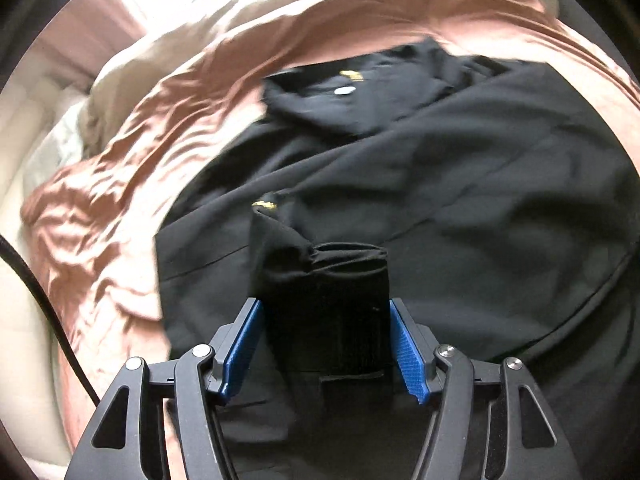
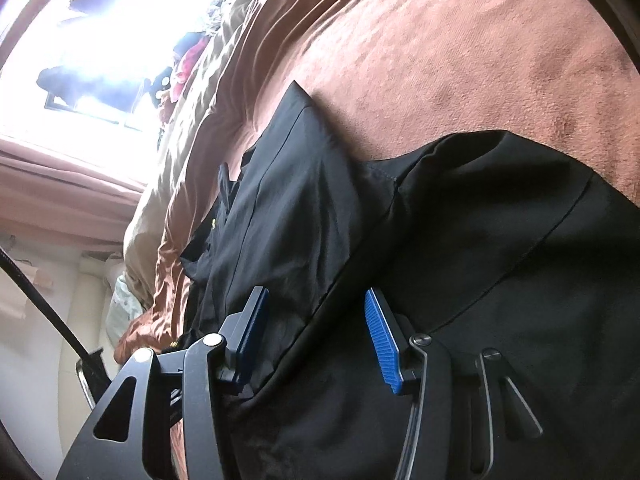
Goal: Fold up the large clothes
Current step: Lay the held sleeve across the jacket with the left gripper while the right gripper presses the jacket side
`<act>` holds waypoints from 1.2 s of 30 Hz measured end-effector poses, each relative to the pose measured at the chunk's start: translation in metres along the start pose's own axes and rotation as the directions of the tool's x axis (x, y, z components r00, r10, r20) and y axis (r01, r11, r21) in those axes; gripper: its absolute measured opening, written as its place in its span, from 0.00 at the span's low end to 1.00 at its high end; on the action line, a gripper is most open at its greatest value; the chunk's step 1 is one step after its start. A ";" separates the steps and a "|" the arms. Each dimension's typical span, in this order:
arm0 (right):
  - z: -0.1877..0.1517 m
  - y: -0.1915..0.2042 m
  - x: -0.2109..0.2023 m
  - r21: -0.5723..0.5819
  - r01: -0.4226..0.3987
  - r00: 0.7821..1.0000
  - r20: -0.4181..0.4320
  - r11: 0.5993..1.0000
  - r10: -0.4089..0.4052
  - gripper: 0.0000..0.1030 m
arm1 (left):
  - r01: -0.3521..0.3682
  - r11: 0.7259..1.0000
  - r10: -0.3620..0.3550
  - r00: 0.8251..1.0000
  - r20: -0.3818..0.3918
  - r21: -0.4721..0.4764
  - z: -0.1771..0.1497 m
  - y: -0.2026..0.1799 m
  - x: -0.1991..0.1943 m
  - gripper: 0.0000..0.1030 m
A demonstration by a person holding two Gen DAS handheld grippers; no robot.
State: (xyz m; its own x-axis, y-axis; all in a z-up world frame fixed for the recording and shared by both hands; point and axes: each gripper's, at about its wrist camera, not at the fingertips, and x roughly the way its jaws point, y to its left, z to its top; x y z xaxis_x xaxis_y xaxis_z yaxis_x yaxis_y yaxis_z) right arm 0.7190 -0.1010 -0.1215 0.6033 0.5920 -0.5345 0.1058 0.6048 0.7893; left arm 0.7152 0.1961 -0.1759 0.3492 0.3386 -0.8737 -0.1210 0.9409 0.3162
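A smooth black garment (image 1: 460, 184) lies spread on the rumpled, plush pink blanket (image 1: 132, 152). The left gripper (image 1: 326, 312) clamps a bunched roll of its fabric between ribbed blue pads (image 1: 404, 348). The right gripper (image 2: 316, 308) straddles a flat seamed fold; whether it grips, I cannot tell.

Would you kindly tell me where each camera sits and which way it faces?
Left wrist: on the left hand-held gripper, looking steeply down at the black garment on the pink blanket; its blue pads flank a bunched fold.
Right wrist: on the right hand-held gripper, looking low across the garment toward the window; pads over cloth.
Shared: garment and blanket.
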 end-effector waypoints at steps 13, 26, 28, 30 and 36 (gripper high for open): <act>0.003 -0.002 -0.005 -0.001 0.004 1.000 0.028 1.000 -0.004 0.46 | 0.058 0.945 -0.055 0.998 0.018 -0.323 -0.048 0.143 0.004 0.63; 0.011 -0.019 0.000 0.015 0.044 0.996 0.075 0.999 -0.045 0.20 | 0.112 0.929 -0.141 0.988 -0.057 -0.354 -0.075 0.119 0.074 0.63; 0.014 -0.022 0.000 0.022 0.054 0.994 0.091 0.998 -0.056 0.14 | 0.117 0.922 -0.145 0.988 -0.050 -0.369 -0.078 0.121 0.074 0.63; 0.014 -0.022 -0.004 0.021 0.067 0.991 0.114 0.998 -0.069 0.11 | 0.117 0.917 -0.146 0.988 -0.049 -0.382 -0.080 0.124 0.071 0.63; 0.008 -0.019 -0.021 0.068 0.054 0.989 0.131 0.996 -0.063 0.11 | 0.166 0.913 -0.164 0.986 0.037 -0.373 -0.086 0.133 0.041 0.63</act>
State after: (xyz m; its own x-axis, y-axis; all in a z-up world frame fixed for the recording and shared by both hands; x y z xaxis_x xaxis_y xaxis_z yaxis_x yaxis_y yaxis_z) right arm 0.7108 -0.1296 -0.1227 0.6941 0.4777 -0.5385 0.1920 0.5981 0.7781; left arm 0.6336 0.3353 -0.2018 0.3987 0.1796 -0.8993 -0.3991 0.9169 0.0061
